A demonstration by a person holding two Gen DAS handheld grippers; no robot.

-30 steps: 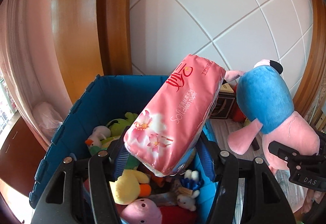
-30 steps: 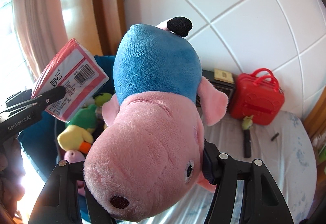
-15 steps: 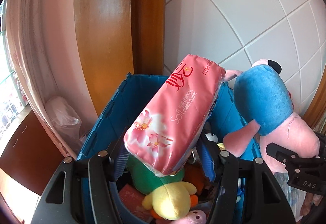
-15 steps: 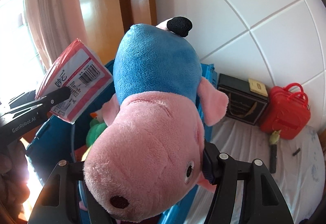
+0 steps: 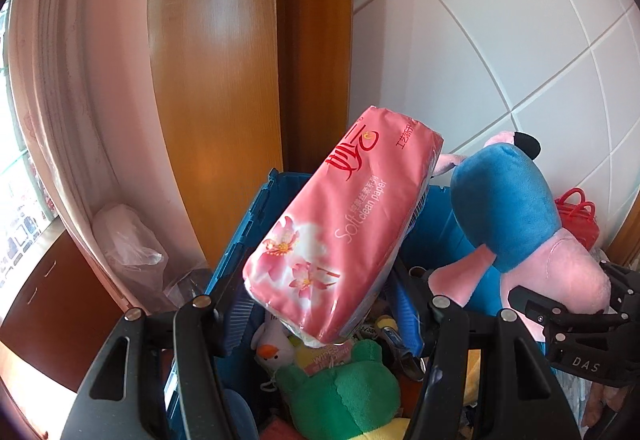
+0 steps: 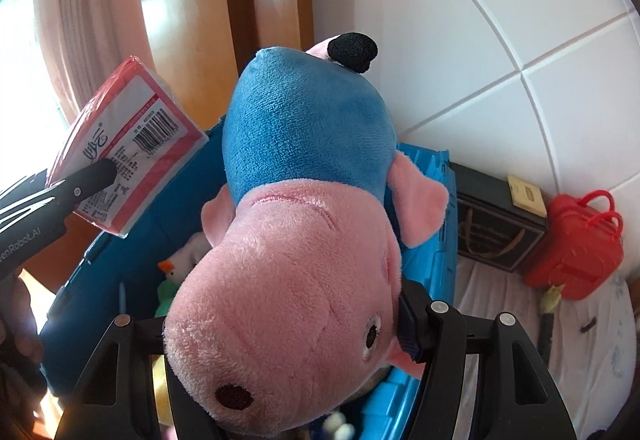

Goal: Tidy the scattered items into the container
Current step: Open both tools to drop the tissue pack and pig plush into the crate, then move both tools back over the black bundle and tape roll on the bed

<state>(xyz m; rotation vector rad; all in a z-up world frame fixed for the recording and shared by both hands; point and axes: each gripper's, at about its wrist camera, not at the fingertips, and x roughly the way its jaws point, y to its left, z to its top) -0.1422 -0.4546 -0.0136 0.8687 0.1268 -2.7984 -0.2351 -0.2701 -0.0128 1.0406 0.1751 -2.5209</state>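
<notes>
Left wrist view: the left gripper (image 5: 320,314) is clamped on a pink tissue pack (image 5: 340,236), tilted above the blue bin (image 5: 240,240) of plush toys; a green plush (image 5: 344,392) lies below. Right wrist view: the right gripper (image 6: 288,324) pinches the pig plush (image 6: 296,240) head-down over the bin's rim; a red case (image 6: 576,248) sits well apart.

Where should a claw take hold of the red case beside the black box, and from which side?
Judging by shape, grip the red case by its looped handles on top, coming from above. They stand free of the body, whereas the rounded shell looks broad and smooth, and the black box crowds one side.
</notes>
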